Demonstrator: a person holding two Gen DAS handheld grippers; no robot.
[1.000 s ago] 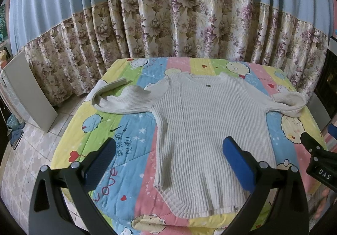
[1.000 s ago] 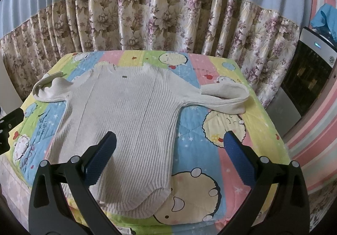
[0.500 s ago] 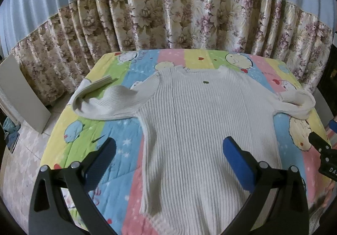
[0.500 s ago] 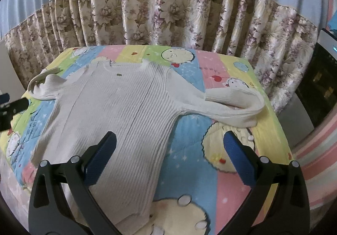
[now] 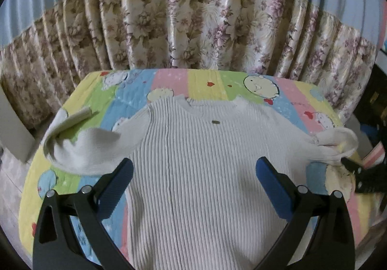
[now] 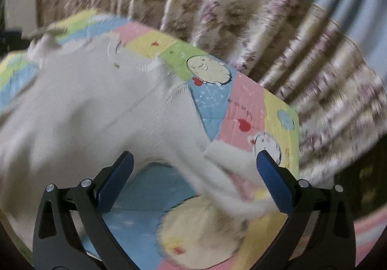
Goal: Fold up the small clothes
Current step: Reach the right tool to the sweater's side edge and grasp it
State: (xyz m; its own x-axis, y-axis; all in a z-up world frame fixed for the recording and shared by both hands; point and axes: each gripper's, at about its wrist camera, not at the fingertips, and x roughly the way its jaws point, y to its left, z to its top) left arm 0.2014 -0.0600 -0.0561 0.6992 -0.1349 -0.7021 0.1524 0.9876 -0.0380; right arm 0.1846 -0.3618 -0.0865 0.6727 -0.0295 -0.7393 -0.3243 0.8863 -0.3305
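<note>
Sweater (image 5: 205, 173) flat beneath left gripper (image 5: 193, 183); sleeve between right gripper (image 6: 193, 180) fingers.

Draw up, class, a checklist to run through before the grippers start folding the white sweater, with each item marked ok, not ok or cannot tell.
1. Left gripper open, holding nothing: ok.
2. Right gripper open, holding nothing: ok.
3. Sweater body flat on the quilt: ok.
4. Left sleeve laid out straight: not ok, it doubles back on itself.
5. Right sleeve between the right gripper's fingers: ok.
6. Right wrist view sharp enough to aim: not ok, blurred.
</note>
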